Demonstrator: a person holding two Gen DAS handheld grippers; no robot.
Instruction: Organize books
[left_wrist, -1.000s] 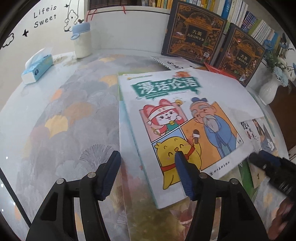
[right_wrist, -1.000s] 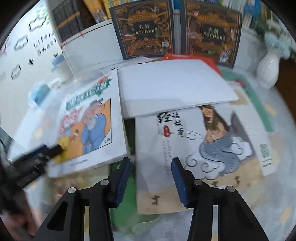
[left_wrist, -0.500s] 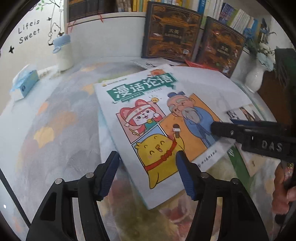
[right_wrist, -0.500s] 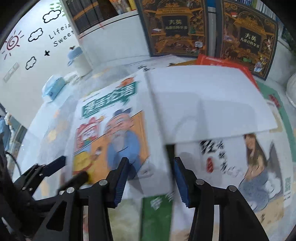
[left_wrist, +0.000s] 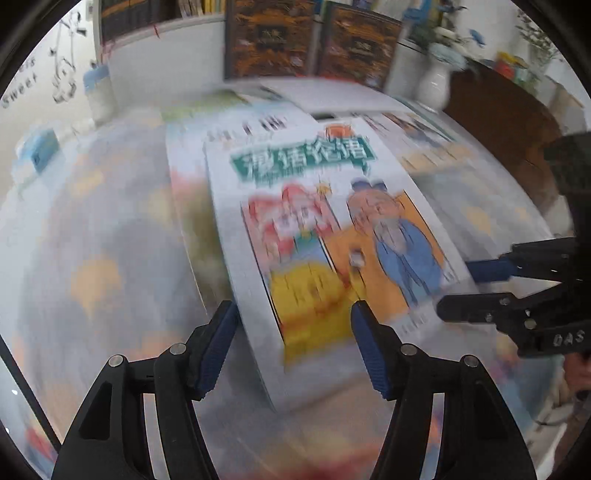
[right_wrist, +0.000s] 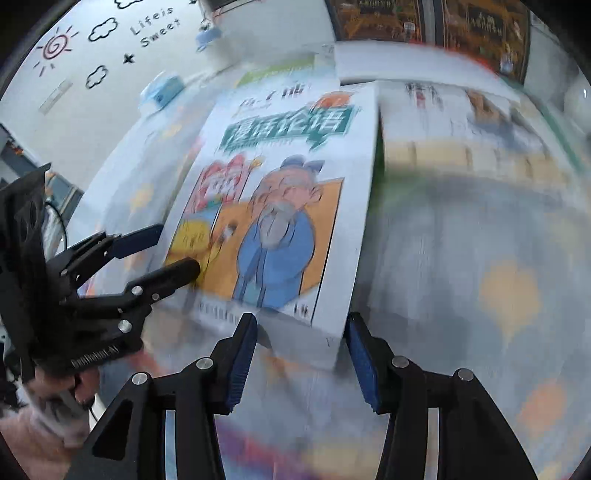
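White comic book with green title banner, orange and yellow panels; grey tablecloth with orange leaf pattern.

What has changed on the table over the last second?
The white comic book with the green title banner slid off the neighbouring books toward the cameras. Both grippers closed in on its near corners: left gripper, right gripper, both open. The two dark upright books stayed put.

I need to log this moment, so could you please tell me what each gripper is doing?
Left gripper: open, jaws straddling the cartoon book's near corner, gripping nothing.
Right gripper: open, holding nothing.
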